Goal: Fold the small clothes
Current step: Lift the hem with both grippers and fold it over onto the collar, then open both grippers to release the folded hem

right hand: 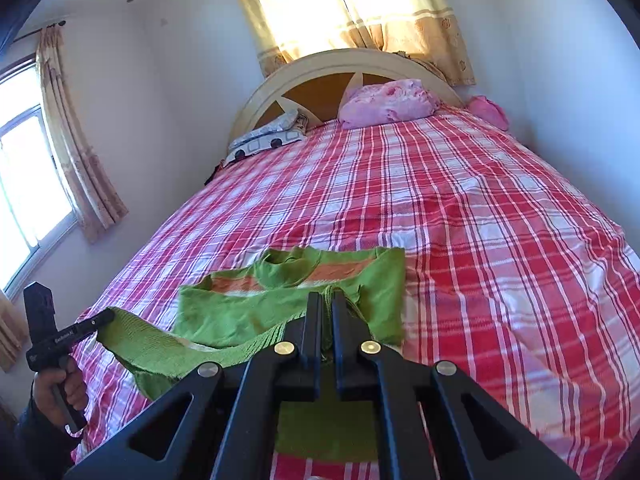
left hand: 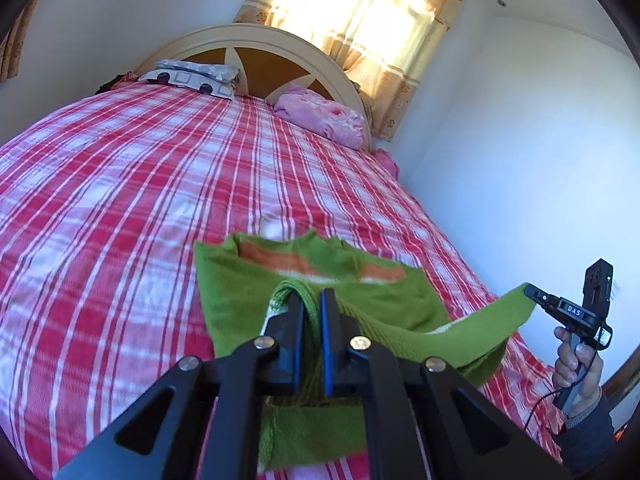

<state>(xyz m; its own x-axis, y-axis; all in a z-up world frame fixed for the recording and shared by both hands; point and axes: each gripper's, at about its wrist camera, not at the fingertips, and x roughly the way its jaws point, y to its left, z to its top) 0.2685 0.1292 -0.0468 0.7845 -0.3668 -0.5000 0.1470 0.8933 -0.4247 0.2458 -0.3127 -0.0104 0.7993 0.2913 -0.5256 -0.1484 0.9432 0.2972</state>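
Note:
A small green knit sweater [left hand: 244,296] with an orange and white stripe lies on the red plaid bed [left hand: 120,200]. My left gripper [left hand: 312,300] is shut on one corner of its lower hem and holds it up off the bed. My right gripper [right hand: 326,300] is shut on the other hem corner. The hem hangs stretched between the two. In the left wrist view the right gripper [left hand: 534,292] shows at the far right, pinching green knit. In the right wrist view the sweater [right hand: 224,312] lies ahead and the left gripper [right hand: 102,320] shows at the far left.
A pink floral pillow [left hand: 320,120] and a grey patterned pillow [left hand: 192,78] lie by the cream headboard [left hand: 256,36]. A white wall [left hand: 520,160] runs along the bed's right side. Curtained windows [right hand: 348,4] stand behind the headboard and on the left wall.

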